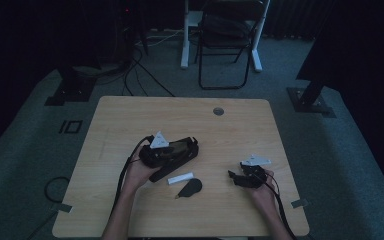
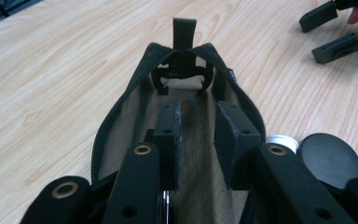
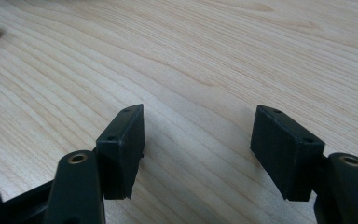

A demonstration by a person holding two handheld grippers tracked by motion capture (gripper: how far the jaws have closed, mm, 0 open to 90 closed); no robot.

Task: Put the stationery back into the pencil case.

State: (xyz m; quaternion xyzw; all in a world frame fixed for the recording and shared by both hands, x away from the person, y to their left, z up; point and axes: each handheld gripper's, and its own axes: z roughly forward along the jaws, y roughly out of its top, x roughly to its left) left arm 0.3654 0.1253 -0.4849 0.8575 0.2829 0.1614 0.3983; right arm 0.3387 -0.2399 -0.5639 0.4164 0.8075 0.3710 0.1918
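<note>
A black zip case (image 1: 187, 149) lies open near the table's middle, and its mesh lining (image 2: 135, 116) shows in the left gripper view. My left gripper (image 1: 177, 149) (image 2: 198, 116) reaches into the case, jaws a little apart, nothing pressed between the pads. At the case's far end sit a black clip (image 2: 184, 70) and something white (image 2: 182, 84). A small white cylinder (image 1: 180, 178) (image 2: 282, 140) and a black rounded piece (image 1: 191, 187) (image 2: 331, 158) lie just beside the case. My right gripper (image 1: 232, 178) (image 3: 200, 126) (image 2: 328, 32) rests open over bare wood to the right.
The wooden table (image 1: 130, 115) has a round cable hole (image 1: 218, 111) near its far edge. Beyond it on the carpet stand a black folding chair (image 1: 225, 40) and white desk legs (image 1: 185, 35). Cables (image 1: 140, 65) run over the floor at the far left.
</note>
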